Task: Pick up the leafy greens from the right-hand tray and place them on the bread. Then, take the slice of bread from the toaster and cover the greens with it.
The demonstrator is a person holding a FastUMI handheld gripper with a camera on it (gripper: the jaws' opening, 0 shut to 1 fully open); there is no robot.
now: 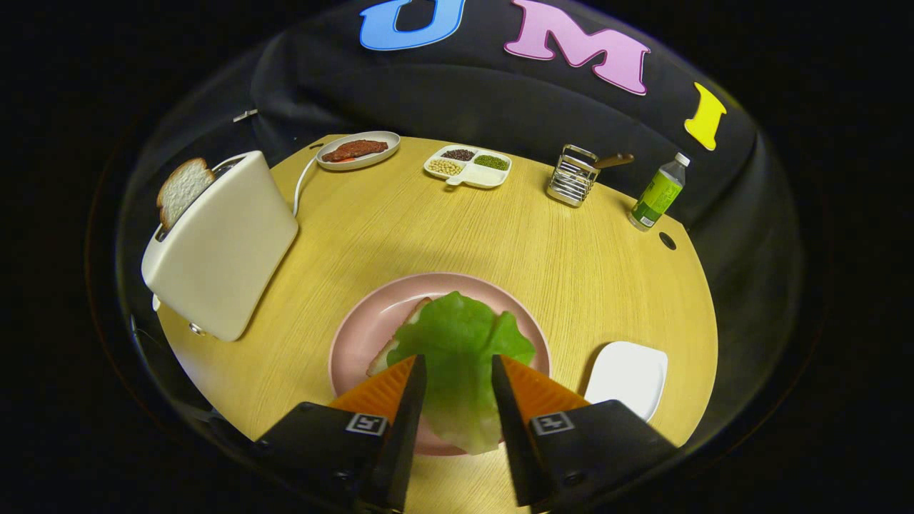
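My gripper (459, 368) is shut on the leafy greens (457, 343), a pale green lettuce leaf whose stem end runs back between the two fingers. The leaf hangs low over a slice of bread (389, 350) on a pink plate (364, 321); just the bread's left edge shows beneath it. I cannot tell whether the leaf touches the bread. To the left and further off stands a cream toaster (228, 243), tilted in this view, with a second bread slice (183, 189) sticking out of its slot. The white right-hand tray (628, 375) sits bare beside the right finger.
At the far side of the round wooden table (443, 228) are an oval dish with a reddish piece of meat (355, 150), a divided dish of beans (468, 165), a metal wire holder (573, 175) and a green-labelled bottle (658, 193). The toaster's cord trails behind it.
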